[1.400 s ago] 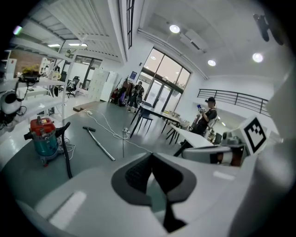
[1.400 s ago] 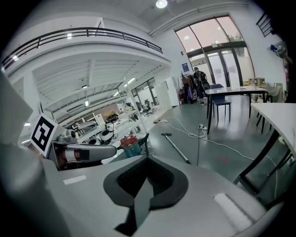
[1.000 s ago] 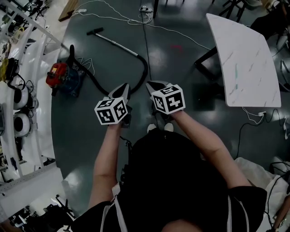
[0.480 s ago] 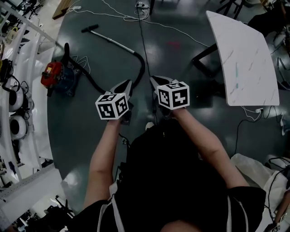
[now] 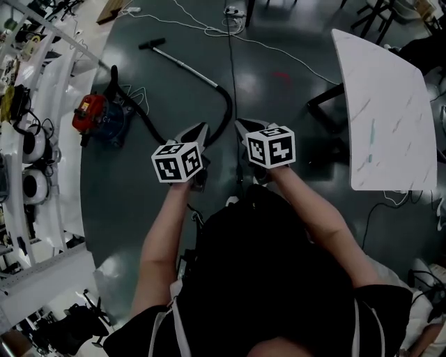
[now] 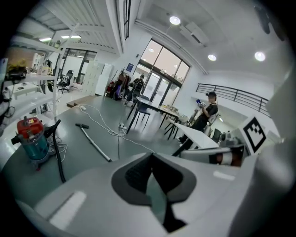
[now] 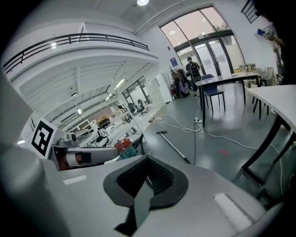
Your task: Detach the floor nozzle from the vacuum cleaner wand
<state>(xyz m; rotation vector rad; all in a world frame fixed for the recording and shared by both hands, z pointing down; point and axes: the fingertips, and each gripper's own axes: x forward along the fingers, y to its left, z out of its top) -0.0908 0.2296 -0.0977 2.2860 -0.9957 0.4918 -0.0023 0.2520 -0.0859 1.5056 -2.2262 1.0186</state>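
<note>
Jaws of left gripper (image 5: pixel 201 127) and right gripper (image 5: pixel 241 125) closed, empty; hose (image 5: pixel 228 108) curves between them and wand (image 5: pixel 187 67).

Floor (image 5: pixel 279 104): dark, glossy, grey-green. On it you had a red-and-teal vacuum canister (image 5: pixel 97 120) at the left. Its black hose (image 5: pixel 224 111) looped across to a metal wand (image 5: pixel 187 65) lying flat, with the floor nozzle (image 5: pixel 151 44) on the wand's far end. A white cable (image 5: pixel 202 28) trailed along the far edge to a power strip (image 5: pixel 233 10). The white table (image 5: pixel 380 104) stood on dark legs at the right.
</note>
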